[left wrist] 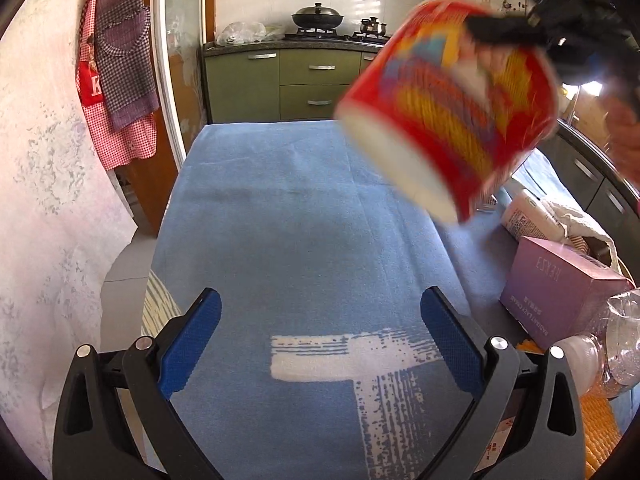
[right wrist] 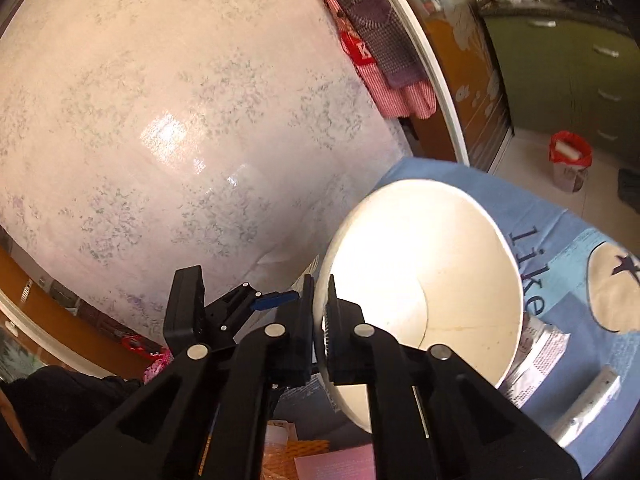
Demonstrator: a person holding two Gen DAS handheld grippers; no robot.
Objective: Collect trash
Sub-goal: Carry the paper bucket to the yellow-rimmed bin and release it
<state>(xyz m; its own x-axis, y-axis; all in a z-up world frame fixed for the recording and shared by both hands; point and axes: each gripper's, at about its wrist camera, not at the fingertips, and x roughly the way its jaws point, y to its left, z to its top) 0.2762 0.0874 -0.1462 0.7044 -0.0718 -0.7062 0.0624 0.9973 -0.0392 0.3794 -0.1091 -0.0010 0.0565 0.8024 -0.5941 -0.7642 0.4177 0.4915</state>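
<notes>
Red and yellow paper makes up the one big cup (left wrist: 448, 112), and it is up in the air over the blue cloth (left wrist: 304, 216) on the table. The right gripper (right wrist: 320, 320) has its two fingers squeezed together on the cup's rim, one finger inside and one outside. From the right wrist view you look straight into the cup: it is white inside and nothing is in it. In the left wrist view the cup is tipped on its side, with its white bottom facing down to the left, and it looks blurry.

The left gripper (left wrist: 320, 344) has its two blue pads (left wrist: 192, 344) wide apart. Nothing is between them. It hangs over the cloth, above a white painted mark (left wrist: 352, 364).

At the right edge of the table sit one purple box (left wrist: 556, 292), one white bottle (left wrist: 524, 216) lying down behind it, and one clear plastic bottle (left wrist: 616, 344) in front of it. One silver packet (right wrist: 540, 352) lies on the cloth just beside the cup.

On the floor stands one small bin with a red bag (right wrist: 570, 160). Two checked aprons (left wrist: 116, 68) hang on the wall.
</notes>
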